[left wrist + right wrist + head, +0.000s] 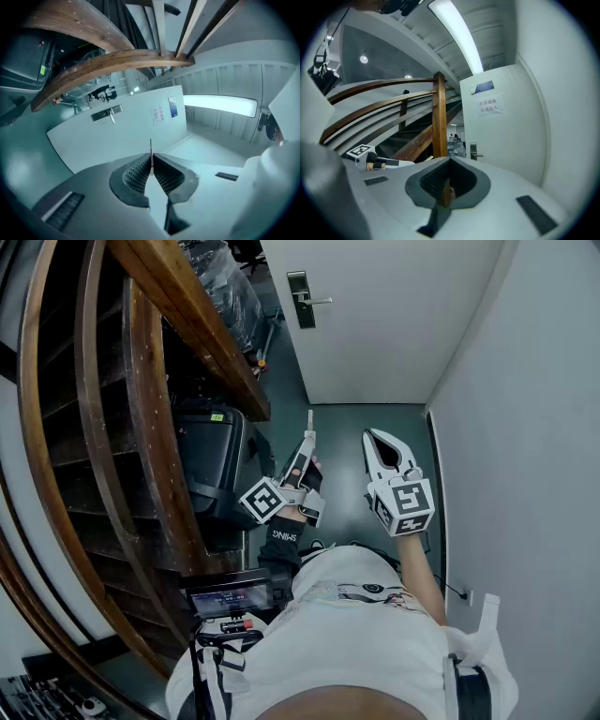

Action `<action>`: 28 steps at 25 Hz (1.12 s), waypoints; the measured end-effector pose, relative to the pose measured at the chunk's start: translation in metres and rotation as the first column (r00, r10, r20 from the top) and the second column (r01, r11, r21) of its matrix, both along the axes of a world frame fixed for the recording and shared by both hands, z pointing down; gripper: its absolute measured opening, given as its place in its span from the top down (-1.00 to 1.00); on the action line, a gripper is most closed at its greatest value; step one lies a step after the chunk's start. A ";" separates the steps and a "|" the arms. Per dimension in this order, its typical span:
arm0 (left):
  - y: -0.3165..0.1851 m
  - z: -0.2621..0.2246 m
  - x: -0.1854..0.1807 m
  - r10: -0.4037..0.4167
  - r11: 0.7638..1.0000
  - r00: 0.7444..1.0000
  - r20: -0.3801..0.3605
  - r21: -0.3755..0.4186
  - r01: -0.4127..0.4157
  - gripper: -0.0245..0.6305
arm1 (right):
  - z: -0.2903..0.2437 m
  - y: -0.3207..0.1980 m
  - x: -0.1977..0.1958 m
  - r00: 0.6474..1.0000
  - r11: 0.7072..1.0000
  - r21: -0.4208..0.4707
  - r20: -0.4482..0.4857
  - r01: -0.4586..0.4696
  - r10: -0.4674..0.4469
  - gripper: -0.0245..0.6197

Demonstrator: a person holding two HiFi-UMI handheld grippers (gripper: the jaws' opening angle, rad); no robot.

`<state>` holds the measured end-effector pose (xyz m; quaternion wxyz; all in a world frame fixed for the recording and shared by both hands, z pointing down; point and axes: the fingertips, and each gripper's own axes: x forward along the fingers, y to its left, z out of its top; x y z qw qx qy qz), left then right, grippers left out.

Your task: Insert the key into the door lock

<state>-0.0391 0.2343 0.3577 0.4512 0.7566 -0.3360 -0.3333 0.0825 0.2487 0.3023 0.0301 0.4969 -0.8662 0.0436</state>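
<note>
Nearest the head camera is the person's white shirt [356, 634], with both arms held forward over a grey-green floor [345, 427]. Left gripper [308, 439]: held by a black-gloved hand [305, 482], marker cube [263, 500] at its rear. Its fingers are pressed together on the key [310, 418], whose thin blade sticks straight out past the fingertips. The left gripper view confirms this: the ribbed pads [136, 173] meet at the tips and pinch the key's base, with the blade edge-on and in line with the jaws. The lock plate [301, 299] with its lever handle sits on the white door [375, 324], well ahead of the left fingertips and apart from the key tip. In the left gripper view it appears beyond the key, off to the upper left. Right gripper [371, 435]: just right of the left fingers and roughly level with them, marker cube [405, 505] toward the person. Its fingers are closed tip to tip with nothing between them. Behind the tips is only a hollow, through which a wooden post [439, 117] shows in the right gripper view. In that view the lock plate lies beyond the fingertips and slightly right, and a paper notice [490, 106] hangs higher on the door. A dark wooden stair rail [131, 399] and a black case [211, 460] lie left of the left fingers.
</note>
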 end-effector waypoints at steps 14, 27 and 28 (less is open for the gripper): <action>0.000 0.012 0.003 -0.034 0.998 0.999 -0.021 -0.046 0.033 0.85 | 0.010 0.001 0.001 0.999 0.998 -0.026 -0.018 0.049 -0.049 0.91; -0.011 0.035 0.016 -0.032 0.996 0.999 -0.019 -0.080 0.030 0.85 | 0.046 -0.014 0.007 0.997 0.994 -0.075 0.002 0.080 -0.080 0.91; -0.017 0.036 0.020 -0.031 0.996 0.999 -0.014 -0.080 0.030 0.85 | 0.049 -0.020 0.009 0.997 0.993 -0.080 0.005 0.082 -0.082 0.91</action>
